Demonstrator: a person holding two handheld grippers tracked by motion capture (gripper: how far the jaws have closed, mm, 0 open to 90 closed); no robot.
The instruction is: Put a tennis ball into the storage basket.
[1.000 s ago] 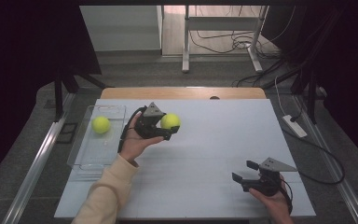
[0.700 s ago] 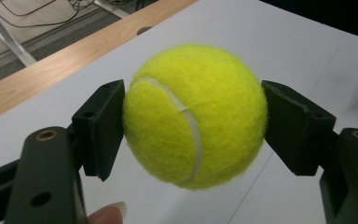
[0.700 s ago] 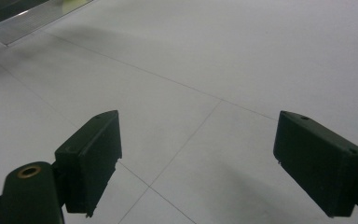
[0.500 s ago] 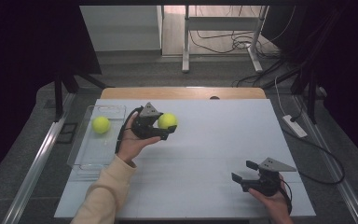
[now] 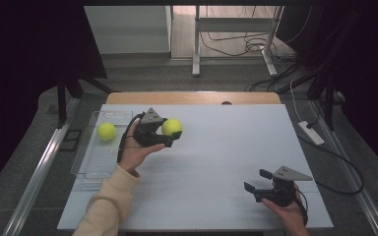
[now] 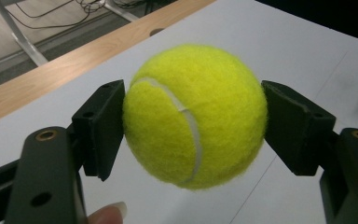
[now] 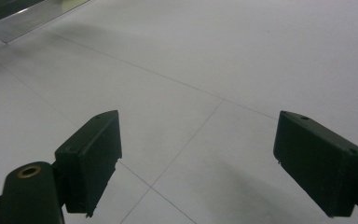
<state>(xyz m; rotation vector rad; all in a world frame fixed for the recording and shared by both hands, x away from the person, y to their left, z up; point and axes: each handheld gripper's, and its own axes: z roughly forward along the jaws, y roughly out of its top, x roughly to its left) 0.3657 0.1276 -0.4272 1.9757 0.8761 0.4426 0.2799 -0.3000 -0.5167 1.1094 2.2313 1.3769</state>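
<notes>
My left gripper (image 5: 170, 136) was clamped on a tennis ball (image 5: 172, 127), one pad pressed against each side of it, with the ball lifted clear of the white table (image 5: 226, 147) just right of the clear tray (image 5: 86, 164). A second tennis ball (image 5: 107, 131) lay inside that tray. My right gripper (image 5: 256, 182) rested near the front right of the table, its jaws spread wide with nothing between them. The pads (image 6: 100, 126) met the held ball at its widest line on fuzzy felt, so any slackening of the squeeze would probably let it slip out and roll off the table. Releasing it above the tray could let it bounce off the ball lying there or over the low wall.
</notes>
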